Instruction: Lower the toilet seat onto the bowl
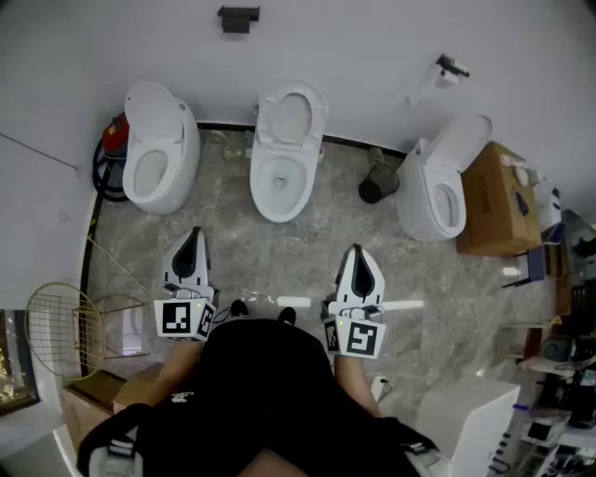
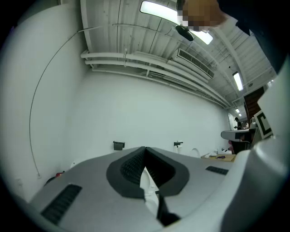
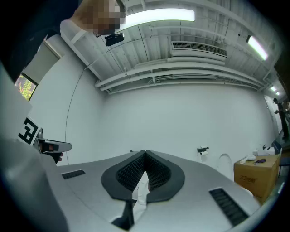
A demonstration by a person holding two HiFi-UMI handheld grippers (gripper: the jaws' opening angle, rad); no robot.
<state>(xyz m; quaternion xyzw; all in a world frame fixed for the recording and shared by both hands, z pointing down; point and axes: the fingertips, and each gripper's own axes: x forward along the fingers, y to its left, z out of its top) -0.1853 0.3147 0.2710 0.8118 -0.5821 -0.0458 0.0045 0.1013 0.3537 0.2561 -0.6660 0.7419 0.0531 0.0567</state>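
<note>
Two grippers, your left gripper (image 1: 193, 233) and right gripper (image 1: 357, 252), were clenched empty, well short of the middle white ceramic toilet (image 1: 281, 179), whose white oval seat (image 1: 291, 117) stood raised near the plain pale wall (image 1: 372, 56); a careless push or early release could have let it slam down.

A plain white wall (image 1: 372, 56) rises behind a floor (image 1: 279, 261) of grey marbled stone, with a dark skirting strip (image 1: 358, 143) where the two meet. A small black bracket (image 1: 238, 19) and a paper holder (image 1: 449, 67) hang on the wall. A dark bin (image 1: 377, 184) stands near the wall, and a cardboard box (image 1: 486, 200) sits at the right. Overhead, strip lights (image 3: 158, 17), white pipes (image 2: 136, 61) and an air vent (image 3: 199, 47) cross the ribbed ceiling (image 2: 122, 27).
</note>
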